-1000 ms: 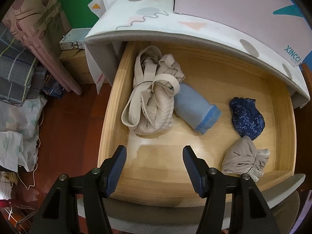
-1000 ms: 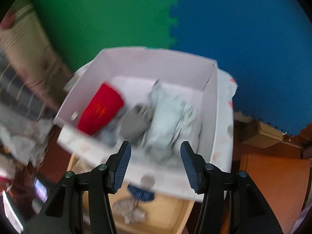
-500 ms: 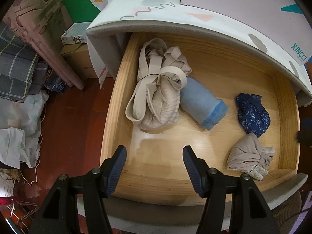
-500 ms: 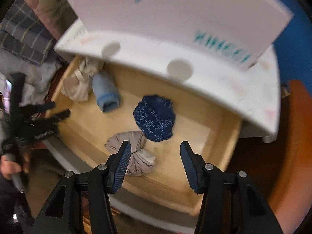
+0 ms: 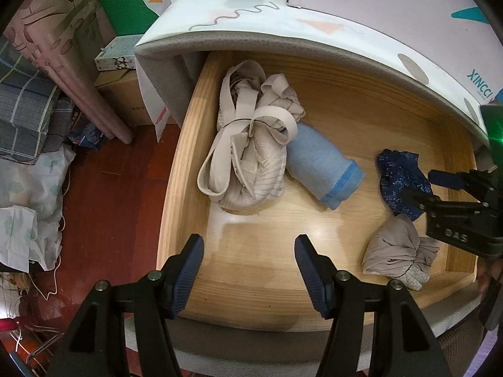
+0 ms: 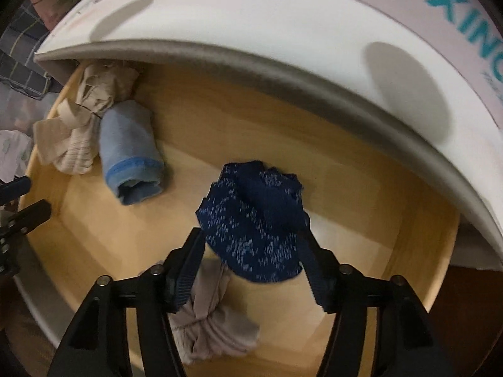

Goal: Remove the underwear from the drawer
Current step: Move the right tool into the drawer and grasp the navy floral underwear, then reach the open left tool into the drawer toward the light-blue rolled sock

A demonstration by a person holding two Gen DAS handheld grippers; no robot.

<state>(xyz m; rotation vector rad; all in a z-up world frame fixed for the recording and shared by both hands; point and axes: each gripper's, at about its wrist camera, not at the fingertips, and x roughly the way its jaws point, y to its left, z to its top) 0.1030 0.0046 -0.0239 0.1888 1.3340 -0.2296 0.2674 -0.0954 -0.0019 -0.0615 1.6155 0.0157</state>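
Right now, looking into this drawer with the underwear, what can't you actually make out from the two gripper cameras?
- Back of the drawer: both views, hidden under the white patterned top.
- Whether the right gripper, jaws opening, touches the dark blue bundle: right wrist view, motion blur.
- Beige bundle near the front: right wrist view, partly behind a finger.
- Printed lettering: cut off at the frame edge.

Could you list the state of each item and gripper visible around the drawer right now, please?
Drawer: pulled open.
Dark blue speckled underwear: bunched, lying in the drawer between the right gripper's fingers.
Light blue garment: rolled.
Beige strapped garment: bundled, at the drawer's left side.
Small beige bundle: knotted, near the front right corner.
Left gripper: open, empty.
Right gripper: jaws opening around the blue underwear.
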